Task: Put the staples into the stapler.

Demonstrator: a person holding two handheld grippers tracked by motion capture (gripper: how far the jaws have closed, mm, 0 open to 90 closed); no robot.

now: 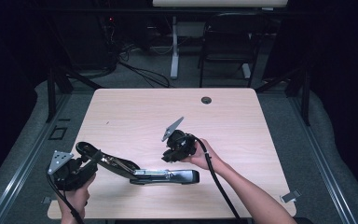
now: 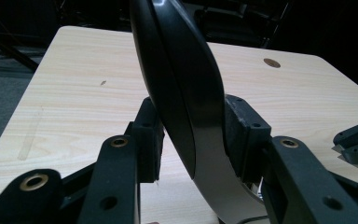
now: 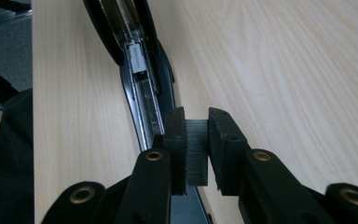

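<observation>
Down at the table's (image 1: 135,112) near edge, the left gripper (image 2: 193,140) clamped the open stapler's (image 1: 140,171) hard, smooth lid. Further right, the right gripper (image 3: 196,149) pinched a brittle staple strip (image 3: 196,151) above the tray; grip it gently by its sides

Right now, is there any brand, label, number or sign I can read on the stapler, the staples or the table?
None: no text can be read in any view.
Stapler: black top cover and open metal channel, no brand or number visible.
Staple strip in the right tool: plain.
Table: bare light wood, a round grommet hole, no label.
</observation>
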